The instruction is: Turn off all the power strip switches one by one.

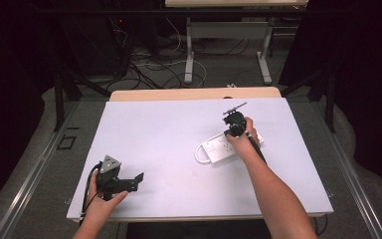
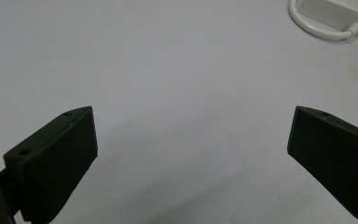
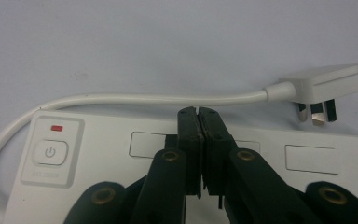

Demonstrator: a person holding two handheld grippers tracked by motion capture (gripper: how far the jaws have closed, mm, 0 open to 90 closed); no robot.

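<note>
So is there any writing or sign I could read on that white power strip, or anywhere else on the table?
Power symbol, a circle with a stroke: on the button at the end of the power strip.
Small grey print under that button: too blurred to read.
Red bar above the button: a light or mark, no text.
Plug and table: no writing to be seen.

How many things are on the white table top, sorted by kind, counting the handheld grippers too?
White power strip with its cable and plug: 1
Black grippers: 2, the left gripper open over the bare table, the right gripper shut over the strip
Total: 3
</note>
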